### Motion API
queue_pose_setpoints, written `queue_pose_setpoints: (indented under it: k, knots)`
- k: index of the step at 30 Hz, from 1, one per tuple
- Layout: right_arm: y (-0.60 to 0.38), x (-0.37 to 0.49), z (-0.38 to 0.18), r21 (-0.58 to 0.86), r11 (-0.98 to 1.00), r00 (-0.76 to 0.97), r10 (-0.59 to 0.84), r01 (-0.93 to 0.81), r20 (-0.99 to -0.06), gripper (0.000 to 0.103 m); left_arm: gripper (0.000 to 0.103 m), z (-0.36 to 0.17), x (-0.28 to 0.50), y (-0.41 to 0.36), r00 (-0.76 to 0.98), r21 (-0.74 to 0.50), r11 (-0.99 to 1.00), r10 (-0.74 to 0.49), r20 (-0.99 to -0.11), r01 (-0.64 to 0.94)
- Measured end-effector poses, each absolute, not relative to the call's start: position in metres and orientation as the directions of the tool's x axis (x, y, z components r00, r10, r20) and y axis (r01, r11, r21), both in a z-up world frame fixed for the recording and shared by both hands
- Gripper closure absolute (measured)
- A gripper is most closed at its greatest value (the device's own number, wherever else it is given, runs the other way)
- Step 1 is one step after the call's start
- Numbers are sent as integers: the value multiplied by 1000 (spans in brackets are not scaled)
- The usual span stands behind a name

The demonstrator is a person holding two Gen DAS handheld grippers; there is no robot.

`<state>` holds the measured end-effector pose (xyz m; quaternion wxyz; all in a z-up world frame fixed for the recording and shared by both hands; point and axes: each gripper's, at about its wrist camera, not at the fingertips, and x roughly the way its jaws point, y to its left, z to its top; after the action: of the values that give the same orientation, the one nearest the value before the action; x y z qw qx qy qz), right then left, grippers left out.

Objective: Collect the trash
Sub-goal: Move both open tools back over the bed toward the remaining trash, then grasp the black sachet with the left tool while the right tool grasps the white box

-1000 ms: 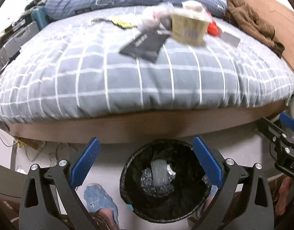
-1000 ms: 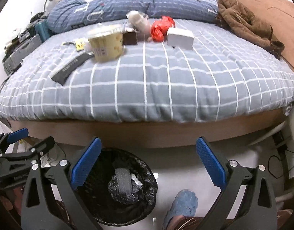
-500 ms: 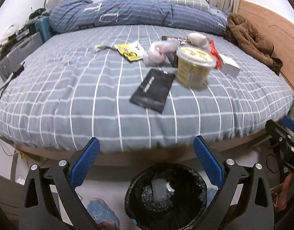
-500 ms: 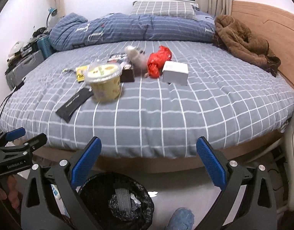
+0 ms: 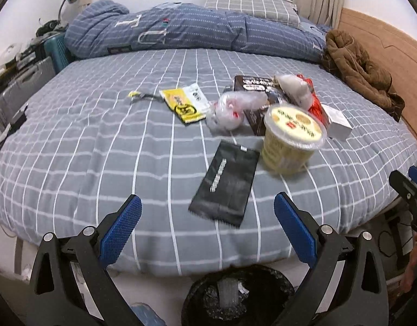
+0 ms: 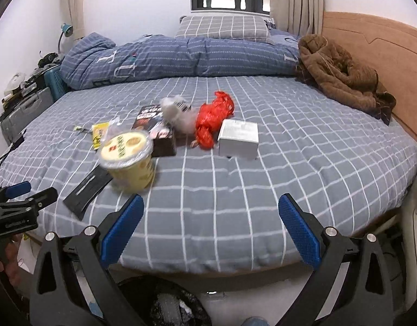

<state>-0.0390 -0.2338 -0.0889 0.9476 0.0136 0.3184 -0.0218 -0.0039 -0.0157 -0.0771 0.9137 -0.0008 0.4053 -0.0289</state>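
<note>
My left tool and right tool both hang spread wide and empty over the near edge of the bed. The trash lies mid-bed: a black packet nearest me, a yellow cup just beside it, a red bag, a white box. The bin below holds something pale, perhaps foil.

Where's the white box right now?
On the bed, the white box lies right of the red bag; in the left wrist view it sits behind the yellow cup.
</note>
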Motion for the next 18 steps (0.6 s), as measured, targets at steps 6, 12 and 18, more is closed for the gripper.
queue_pose_setpoints:
  k: [6,12,18]
  knots:
    - [-246,-3,-74,-2,997,815,-60,72,-577,8,7,-58,26,-18,691,-26,997,-66,-720,68]
    - [-261,29,-58,7,995,827,-80,102,-557,8,7,-34,47,-12,717,-43,998,-67,-694,52]
    - [-267,62,-59,-6,994,812,-90,106,-577,8,7,-34,70,-6,703,-44,998,-64,-709,46]
